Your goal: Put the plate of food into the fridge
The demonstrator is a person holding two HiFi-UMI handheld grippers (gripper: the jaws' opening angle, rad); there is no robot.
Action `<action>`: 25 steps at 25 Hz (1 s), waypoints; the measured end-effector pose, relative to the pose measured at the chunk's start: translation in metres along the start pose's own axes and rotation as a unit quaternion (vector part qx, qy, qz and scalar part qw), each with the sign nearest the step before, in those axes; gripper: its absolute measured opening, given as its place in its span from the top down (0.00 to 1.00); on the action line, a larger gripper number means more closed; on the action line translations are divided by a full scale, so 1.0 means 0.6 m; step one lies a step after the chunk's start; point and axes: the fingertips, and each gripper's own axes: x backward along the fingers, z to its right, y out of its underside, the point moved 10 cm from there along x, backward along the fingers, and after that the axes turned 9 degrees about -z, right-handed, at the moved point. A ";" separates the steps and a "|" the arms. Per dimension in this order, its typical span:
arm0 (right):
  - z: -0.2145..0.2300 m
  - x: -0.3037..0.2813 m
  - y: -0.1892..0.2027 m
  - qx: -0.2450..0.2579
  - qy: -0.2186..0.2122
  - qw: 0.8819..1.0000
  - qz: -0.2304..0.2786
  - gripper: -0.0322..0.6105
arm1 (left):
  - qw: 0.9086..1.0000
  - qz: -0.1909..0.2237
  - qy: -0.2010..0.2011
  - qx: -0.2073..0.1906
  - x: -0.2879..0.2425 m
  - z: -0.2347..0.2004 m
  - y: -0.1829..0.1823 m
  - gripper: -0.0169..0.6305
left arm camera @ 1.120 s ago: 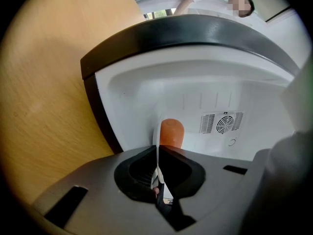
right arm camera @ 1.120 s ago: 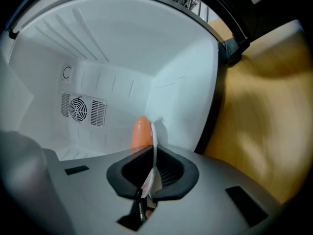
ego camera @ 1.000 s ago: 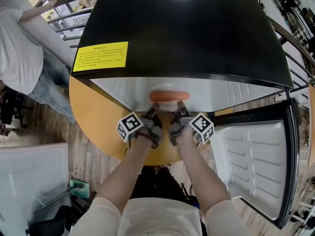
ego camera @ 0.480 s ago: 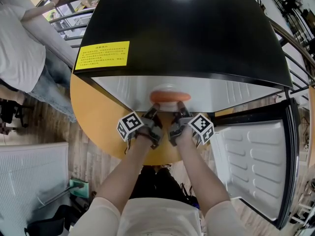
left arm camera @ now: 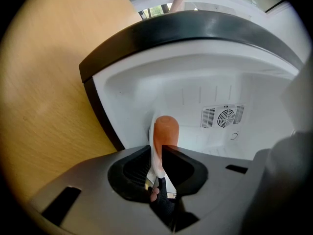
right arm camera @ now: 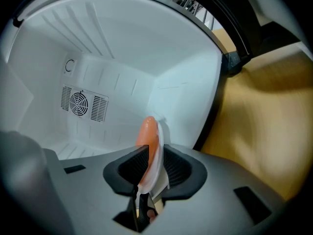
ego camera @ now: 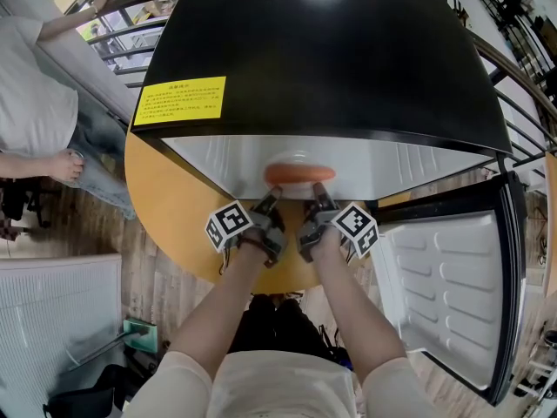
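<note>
White plate (right arm camera: 156, 161), 1 orange food piece (ego camera: 299, 173), 2 grippers (ego camera: 271, 198) (ego camera: 319, 195) clamping it

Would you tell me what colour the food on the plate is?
Orange food, clearest in the left gripper view.

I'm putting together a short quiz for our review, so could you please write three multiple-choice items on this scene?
1. Where is the plate?
A on the floor
B at the fridge mouth
C on the fridge top

2. What colour is the label?
A yellow
B green
C red

3. How is the door?
A shut
B removed
C open

Key:
1 B, the left gripper and right gripper hold it at the white opening.
2 A, it shows yellow on the black top.
3 C, it stands swung out at the right.
</note>
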 end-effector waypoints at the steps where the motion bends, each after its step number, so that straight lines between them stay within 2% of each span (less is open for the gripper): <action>1: 0.000 0.001 0.001 -0.001 0.000 1.000 0.000 0.81 | 1.000 0.000 0.000 -0.001 0.001 0.000 0.000 0.87; 8: 0.006 0.027 0.010 -0.014 0.007 1.000 0.006 0.81 | 1.000 -0.003 -0.001 -0.006 0.019 0.002 0.012 0.85; 15: 0.014 0.052 0.021 -0.022 -0.007 1.000 -0.002 0.81 | 1.000 -0.004 0.003 -0.009 0.045 0.002 0.029 0.85; 17: 0.007 0.063 0.024 -0.013 -0.012 1.000 -0.006 0.82 | 1.000 -0.012 0.001 -0.026 0.057 0.011 0.038 0.85; 22: -0.036 0.098 0.037 0.049 -0.023 0.998 -0.018 0.86 | 0.991 -0.043 -0.018 -0.122 0.095 0.052 0.057 0.86; 25: -0.054 0.119 0.042 0.077 -0.029 0.996 -0.022 0.88 | 0.989 -0.041 -0.021 -0.138 0.116 0.072 0.068 0.89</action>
